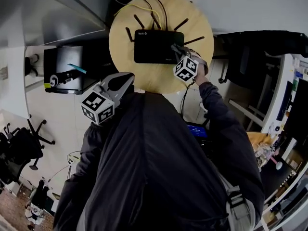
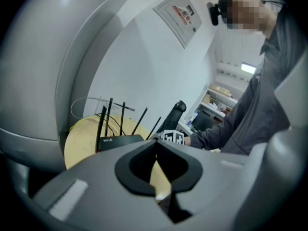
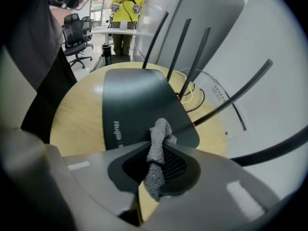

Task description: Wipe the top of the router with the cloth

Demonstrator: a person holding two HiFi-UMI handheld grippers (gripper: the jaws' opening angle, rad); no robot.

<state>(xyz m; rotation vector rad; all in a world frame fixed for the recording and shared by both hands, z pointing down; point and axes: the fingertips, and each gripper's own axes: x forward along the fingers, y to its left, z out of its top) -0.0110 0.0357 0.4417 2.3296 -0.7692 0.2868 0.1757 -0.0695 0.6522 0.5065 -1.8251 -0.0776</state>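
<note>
- The right gripper [image 3: 155,174] is clamped on the grey cloth [image 3: 158,131]. Only a short tuft pokes past the jaws, so pressing down could drag hard jaw tips rather than fabric across the surface.
- The tuft sits over the near right part of the black router [image 1: 154,44] on the round table [image 1: 144,83]. A firm stroke might slide the unbraced router.
- The antennas [image 1: 139,21] along the far edge could snag the cloth.
- The left gripper [image 1: 126,78], jaws together and empty, hangs over the table's near left edge and steadies nothing.
</note>
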